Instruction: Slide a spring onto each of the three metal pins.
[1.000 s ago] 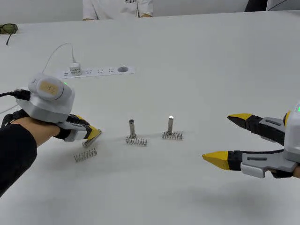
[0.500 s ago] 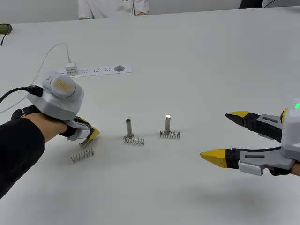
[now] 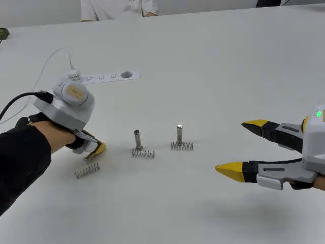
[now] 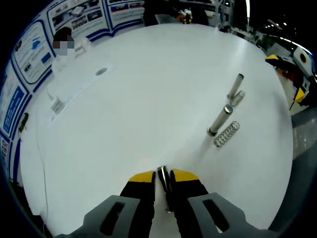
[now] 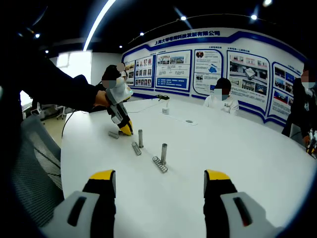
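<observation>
Over the white table (image 3: pixel 213 66) the right gripper (image 3: pixel 229 145) hovers, jaws spread wide and empty. The left gripper (image 3: pixel 96 149) pinches a metal pin (image 4: pixel 162 177). Two upright pins (image 3: pixel 137 140) stand mid-table, a spring (image 3: pixel 143 153) lying at each foot. A loose spring (image 3: pixel 87 171) lies near the left gripper.
</observation>
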Motion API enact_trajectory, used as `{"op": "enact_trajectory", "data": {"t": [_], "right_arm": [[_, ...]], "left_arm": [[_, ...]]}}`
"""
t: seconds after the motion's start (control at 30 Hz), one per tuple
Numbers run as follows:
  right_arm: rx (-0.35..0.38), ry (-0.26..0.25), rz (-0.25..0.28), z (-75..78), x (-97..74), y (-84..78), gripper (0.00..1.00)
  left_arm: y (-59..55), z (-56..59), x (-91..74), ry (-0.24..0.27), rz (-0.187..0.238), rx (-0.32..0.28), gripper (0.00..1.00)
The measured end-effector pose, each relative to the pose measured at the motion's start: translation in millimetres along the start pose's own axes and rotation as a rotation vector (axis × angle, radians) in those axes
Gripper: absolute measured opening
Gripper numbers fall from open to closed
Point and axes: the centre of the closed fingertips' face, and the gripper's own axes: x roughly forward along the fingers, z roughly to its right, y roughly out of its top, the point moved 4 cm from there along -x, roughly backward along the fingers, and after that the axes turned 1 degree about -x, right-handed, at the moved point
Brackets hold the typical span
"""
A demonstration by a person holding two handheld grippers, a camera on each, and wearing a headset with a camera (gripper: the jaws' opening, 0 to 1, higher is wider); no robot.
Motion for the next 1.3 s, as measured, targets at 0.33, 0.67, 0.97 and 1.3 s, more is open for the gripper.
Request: {"op": "enact_trajectory", "data": {"t": [0.33, 0.67, 0.97, 1.3], "right_arm": [[-0.003, 0.0, -0.004, 0.6, 0.4, -1.4, 0.74], [-0.002, -0.004, -0.004, 1.9, 0.1, -2.0, 0.74], [-0.001, -0.008, -0.003, 2.1, -0.3, -1.8, 0.74], [-0.007, -0.004, -0.006, 0.6, 0.3, -1.0, 0.74]], "left_arm": [[3.4, -2.8, 1.9, -0.002, -0.046, -0.019, 0.11], [3.4, -3.7, 2.0, 0.024, -0.063, -0.053, 0.09], [8.3, -3.6, -5.3, 0.023, -0.035, -0.074, 0.08], [12.0, -5.2, -21.3, 0.031, 0.011, -0.093, 0.08]]}}
